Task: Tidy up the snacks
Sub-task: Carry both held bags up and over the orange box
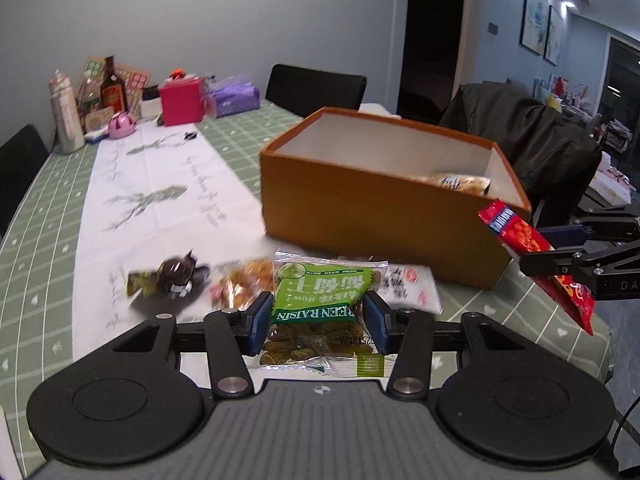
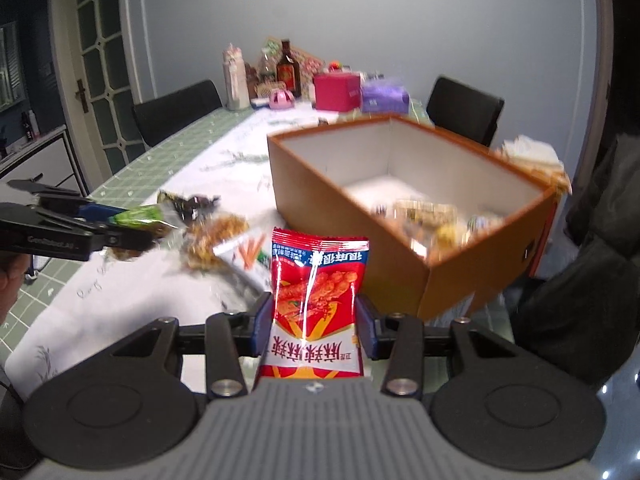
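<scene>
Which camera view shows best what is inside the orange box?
The right wrist view: it looks down into the orange box and shows several blurred packets on its floor. The left wrist view sees mostly its outer wall, with only one packet visible over the rim.

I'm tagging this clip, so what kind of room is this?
Probably a home dining room: a long table under a green checked cloth, black dining chairs around it, framed pictures on the wall beyond.

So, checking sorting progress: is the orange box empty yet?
Not empty: the open orange cardboard box already holds several snack packets on its floor.
</scene>
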Tool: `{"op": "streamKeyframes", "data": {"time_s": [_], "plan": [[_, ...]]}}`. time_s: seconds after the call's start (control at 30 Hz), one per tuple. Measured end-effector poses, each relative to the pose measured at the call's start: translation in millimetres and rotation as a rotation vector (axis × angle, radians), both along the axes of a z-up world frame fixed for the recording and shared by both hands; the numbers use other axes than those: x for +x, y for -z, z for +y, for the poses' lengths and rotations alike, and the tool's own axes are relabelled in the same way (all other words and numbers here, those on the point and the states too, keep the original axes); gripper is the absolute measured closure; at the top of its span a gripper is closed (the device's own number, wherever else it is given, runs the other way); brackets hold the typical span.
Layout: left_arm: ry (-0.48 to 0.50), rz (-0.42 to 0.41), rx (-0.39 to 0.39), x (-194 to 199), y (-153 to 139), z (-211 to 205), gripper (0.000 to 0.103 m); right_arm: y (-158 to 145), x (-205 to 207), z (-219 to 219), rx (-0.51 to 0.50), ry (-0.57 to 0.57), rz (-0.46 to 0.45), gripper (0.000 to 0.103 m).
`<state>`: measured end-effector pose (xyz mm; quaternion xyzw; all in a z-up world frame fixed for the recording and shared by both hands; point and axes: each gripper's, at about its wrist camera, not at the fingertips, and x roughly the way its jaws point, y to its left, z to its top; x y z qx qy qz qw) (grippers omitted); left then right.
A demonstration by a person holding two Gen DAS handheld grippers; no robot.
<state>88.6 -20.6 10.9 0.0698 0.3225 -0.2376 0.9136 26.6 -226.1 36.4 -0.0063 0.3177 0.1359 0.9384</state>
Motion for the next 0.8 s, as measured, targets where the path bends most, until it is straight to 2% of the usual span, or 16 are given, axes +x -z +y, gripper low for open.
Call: {"op": "streamKeyframes", "data": {"time_s": [0.2,0.4,0.6,0.8], "plan": [[0.069,-0.013,-0.053,22.9,-24.4,-27.2,0.047,-26.0,18.0,-9.7,-0.023,-0.014,-0.085,0.06],[0.132,-0.074,-0.007,42.0,-40.6,-59.5,0.047,-44.2,46.7,-23.0,-0.063,-0.01,-0.128,0.06],[0.158,-0.091,0.001,63.6,-48.1,-79.4,0.047,-49.3,79.2,-35.3,-0.071,-0.005,-0.128,0.061],[0.146,-0.079,0.029,92.9,-40.9,-97.2,0.047,-45.7,121.7,-50.1,-0.022,0.023,-0.082,0.061]]}}
